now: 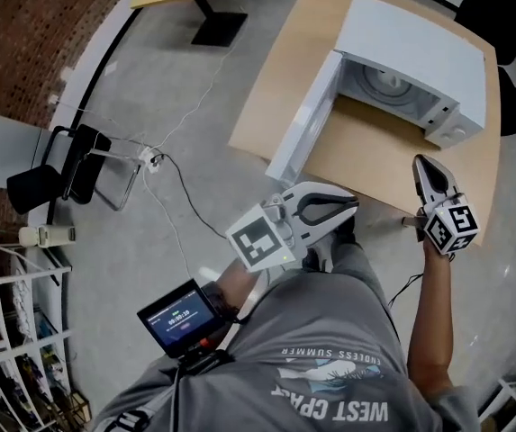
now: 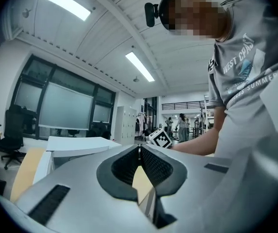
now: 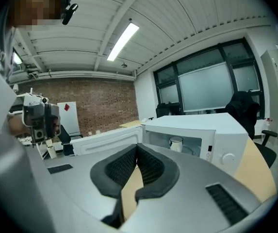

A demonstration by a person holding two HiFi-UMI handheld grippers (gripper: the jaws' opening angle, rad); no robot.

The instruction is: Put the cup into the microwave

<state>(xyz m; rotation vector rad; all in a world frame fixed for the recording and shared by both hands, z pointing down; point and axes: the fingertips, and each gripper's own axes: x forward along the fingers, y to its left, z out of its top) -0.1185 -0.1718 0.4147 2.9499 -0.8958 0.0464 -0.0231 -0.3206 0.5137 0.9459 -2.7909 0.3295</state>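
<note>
Small white cup [image 3: 176, 143]: sitting inside open white boxy microwave [image 3: 197, 123].
Left gripper [image 2: 139, 148]: jaws touching, holding nothing.
Right gripper [image 3: 137, 146]: jaws touching, holding nothing.

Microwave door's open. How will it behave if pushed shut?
The door looks like a stiff panel hinged at one side, so it should swing, not flex. Its smooth white face may be slippery. The microwave might shift on the wooden table.

Bright ceiling strip lights [image 2: 139, 66], fisheye-warped edges
</note>
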